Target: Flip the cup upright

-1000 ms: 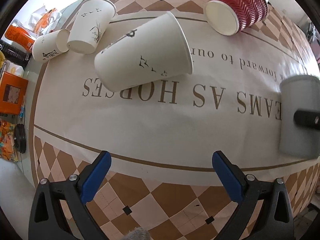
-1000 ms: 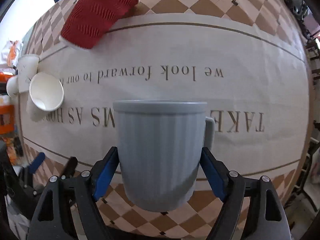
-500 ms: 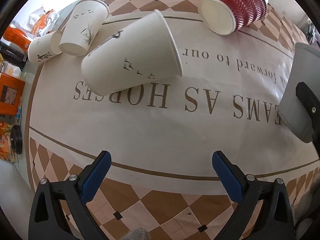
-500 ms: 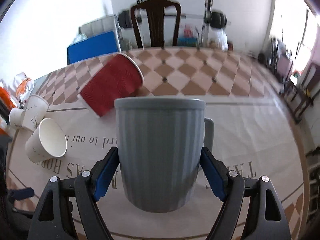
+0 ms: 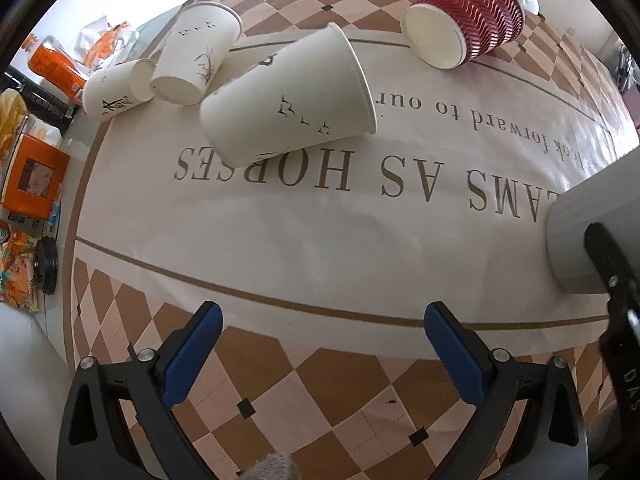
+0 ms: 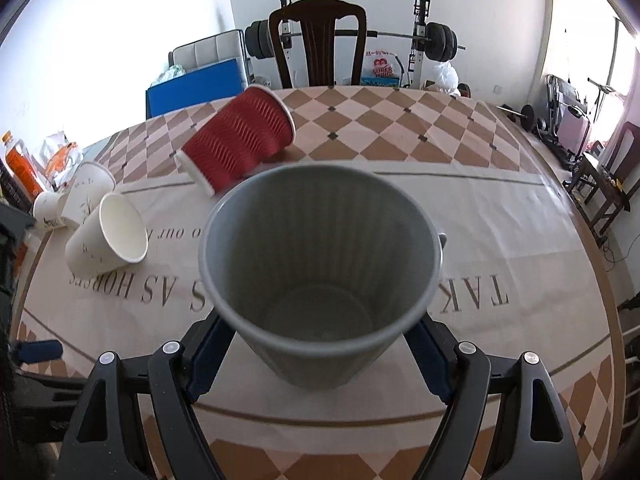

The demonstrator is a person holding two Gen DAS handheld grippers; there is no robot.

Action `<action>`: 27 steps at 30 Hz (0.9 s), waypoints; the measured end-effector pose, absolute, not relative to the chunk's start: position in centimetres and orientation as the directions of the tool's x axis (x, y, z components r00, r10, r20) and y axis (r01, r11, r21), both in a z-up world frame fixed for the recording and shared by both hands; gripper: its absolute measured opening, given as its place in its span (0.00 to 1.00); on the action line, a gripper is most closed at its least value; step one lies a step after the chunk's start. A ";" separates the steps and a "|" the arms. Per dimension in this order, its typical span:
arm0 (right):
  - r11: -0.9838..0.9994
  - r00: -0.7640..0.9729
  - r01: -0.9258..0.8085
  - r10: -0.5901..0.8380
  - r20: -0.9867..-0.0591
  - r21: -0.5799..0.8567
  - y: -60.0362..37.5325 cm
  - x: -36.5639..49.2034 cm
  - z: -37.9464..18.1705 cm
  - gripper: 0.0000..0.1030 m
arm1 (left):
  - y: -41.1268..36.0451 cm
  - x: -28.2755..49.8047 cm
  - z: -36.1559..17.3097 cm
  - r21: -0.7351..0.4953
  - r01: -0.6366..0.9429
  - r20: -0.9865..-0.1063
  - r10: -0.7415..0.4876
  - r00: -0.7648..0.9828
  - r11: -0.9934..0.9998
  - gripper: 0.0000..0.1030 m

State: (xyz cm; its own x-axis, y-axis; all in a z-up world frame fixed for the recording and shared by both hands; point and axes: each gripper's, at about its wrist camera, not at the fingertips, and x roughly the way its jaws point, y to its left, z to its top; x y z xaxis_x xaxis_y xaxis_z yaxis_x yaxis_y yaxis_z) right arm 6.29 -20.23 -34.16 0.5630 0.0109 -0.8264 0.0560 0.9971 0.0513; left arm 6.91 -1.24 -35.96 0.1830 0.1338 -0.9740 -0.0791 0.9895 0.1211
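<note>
The grey cup [image 6: 320, 280] has a matt, vertically ribbed wall inside and out; it looks like plastic, though ceramic cannot be ruled out. The red cup [image 5: 468, 20] is paper with a wavy embossed sleeve and smooth white lining. The white cup [image 5: 288, 96] is smooth paper with a faint sheen. The tablecloth [image 5: 320, 240] appears smooth and slightly glossy. The chair [image 6: 316, 40] is dark polished wood.

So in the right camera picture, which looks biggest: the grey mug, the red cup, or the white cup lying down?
1. Grey mug, though it is held closest to the camera, so that exaggerates it.
2. Red cup.
3. White cup, looking only slightly smaller than the red one.
</note>
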 end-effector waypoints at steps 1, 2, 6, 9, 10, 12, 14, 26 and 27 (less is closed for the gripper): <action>0.997 0.556 0.054 0.010 -0.831 0.048 -20.2 5.9 -34.2 0.81 | -1.4 6.4 -35.5 0.119 -0.078 -0.973 0.132 0.191 0.990 1.00; 0.998 0.552 0.052 0.008 -0.834 0.044 -20.1 5.7 -34.1 0.81 | -1.4 5.9 -35.1 0.122 -0.075 -0.971 0.134 0.198 0.990 1.00; 0.999 0.549 0.043 0.002 -0.836 0.031 -20.1 4.1 -32.7 0.89 | -1.7 4.7 -33.0 0.116 -0.058 -0.967 0.126 0.223 0.992 1.00; 0.997 0.541 0.066 -0.014 -0.841 0.026 -20.3 2.8 -30.8 0.93 | -2.0 3.6 -30.7 0.109 -0.036 -0.961 0.115 0.253 0.993 1.00; 0.997 0.533 0.077 -0.018 -0.846 0.027 -20.5 2.4 -30.2 0.95 | -2.2 3.1 -29.5 0.101 -0.024 -0.957 0.104 0.269 0.995 1.00; 0.994 0.512 0.105 -0.040 -0.858 0.016 -21.0 1.4 -28.8 1.00 | -2.5 2.4 -27.4 0.101 -0.005 -0.951 0.098 0.295 0.995 1.00; 0.988 0.498 0.150 -0.095 -0.862 -0.023 -21.6 0.1 -26.7 1.00 | -3.1 1.7 -25.1 0.104 0.014 -0.941 0.093 0.326 0.995 1.00; 0.967 0.501 0.237 -0.203 -0.841 -0.092 -24.1 -6.1 -10.6 1.00 | -3.7 -1.6 -11.9 0.032 0.052 -0.896 0.005 0.444 0.998 1.00; 0.967 0.501 0.239 -0.201 -0.842 -0.089 -24.2 -6.6 -9.4 1.00 | -3.7 -1.9 -11.0 0.031 0.052 -0.891 0.004 0.453 0.998 1.00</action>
